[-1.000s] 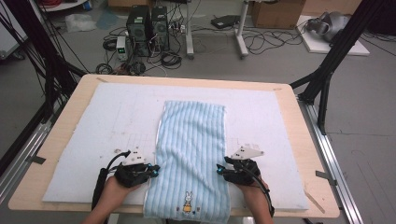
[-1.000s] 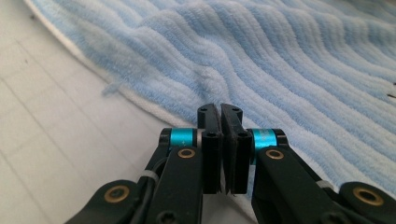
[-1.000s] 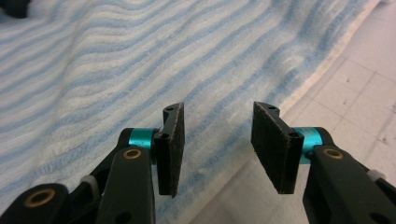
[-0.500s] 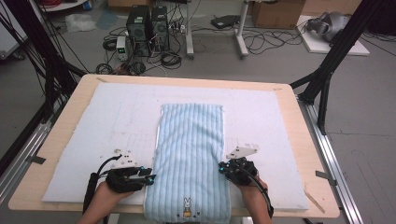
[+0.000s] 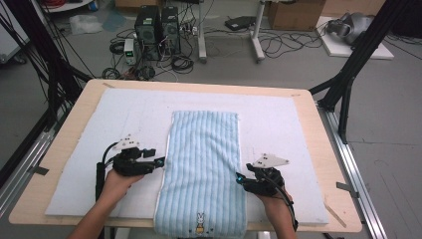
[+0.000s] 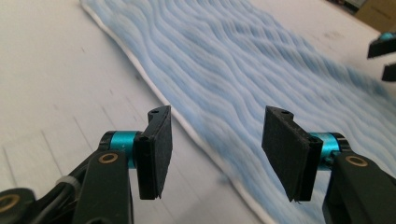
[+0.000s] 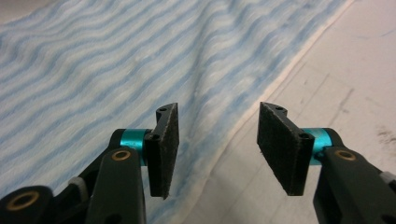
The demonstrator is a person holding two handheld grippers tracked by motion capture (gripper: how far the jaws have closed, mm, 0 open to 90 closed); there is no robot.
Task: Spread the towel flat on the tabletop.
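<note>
Blue-and-white striped towel [image 5: 201, 172]: laid flat and lengthwise between the two grippers, near end draped over the table's near edge, with a small rabbit emblem [image 5: 200, 220] at that end. Long white-hemmed edges running along either side, one before each gripper.

Left gripper [image 5: 158, 161]: held in the left hand [image 5: 115, 183], pointing at the towel's left edge, tips just beside the hem. In the left gripper view [image 6: 217, 151], jaws spread wide and nothing between the pads; towel hem passing diagonally below the gap, blue cloth ahead and toward the right-hand jaw, bare mat toward the left-hand jaw. Contact with the cloth: cannot be told.

Right gripper [image 5: 240, 178]: held in the right hand [image 5: 271, 199], pointing at the towel's right edge, tips at the hem. In the right gripper view [image 7: 217, 142], jaws likewise spread and empty; hem running beneath the gap, striped cloth ahead and toward the left-hand jaw, mat toward the right-hand jaw.

White mat [image 5: 79, 149]: beneath towel and both grippers, spread over the wooden table [image 5: 67, 122].
</note>
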